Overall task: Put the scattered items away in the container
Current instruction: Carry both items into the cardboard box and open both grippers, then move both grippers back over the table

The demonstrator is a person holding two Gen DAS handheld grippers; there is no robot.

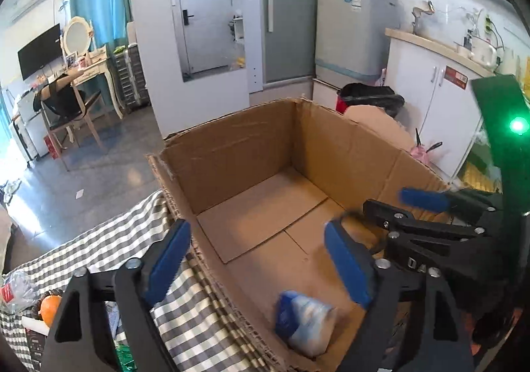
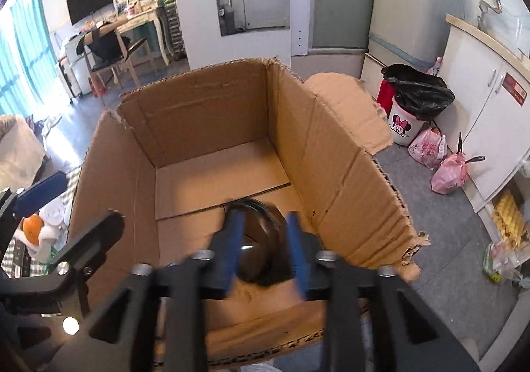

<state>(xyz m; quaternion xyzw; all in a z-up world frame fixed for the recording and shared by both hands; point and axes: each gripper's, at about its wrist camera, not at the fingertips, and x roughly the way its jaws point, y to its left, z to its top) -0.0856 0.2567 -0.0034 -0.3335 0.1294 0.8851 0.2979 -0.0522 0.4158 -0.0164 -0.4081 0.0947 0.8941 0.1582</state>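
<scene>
Only the left wrist view shows the blue-and-white packet (image 1: 303,322), blurred, low in the cardboard box (image 1: 347,153) near its front wall. The left tool (image 1: 256,259) stands wide apart and released above it, gripping nothing; the packet lies below and between its blue pads, touching neither. At the lower left of that view, on the gingham-covered counter (image 1: 185,302) beside the box, sit an orange (image 1: 51,307) and a crumpled clear plastic bottle (image 1: 16,289).

Only the right wrist view shows the dark coiled thing (image 2: 261,239), perhaps a roll of cable, too blurred to be sure, on the box floor. The right tool (image 2: 265,246) is part-way open with the coil just beyond and between its fingers; the pads do not appear to press on it.

Each view catches the other tool at its edge, both over the same box.

Farther off, the right view alone shows a white bin (image 2: 405,125) with a cartoon mouse in a pink bow, lined with a black bag, and pink plastic bags (image 2: 449,173) on the floor. The washing machine (image 1: 354,30) carries a blue label, its writing unreadable. A red sticker (image 1: 455,77) on the white cabinet is likewise illegible.
</scene>
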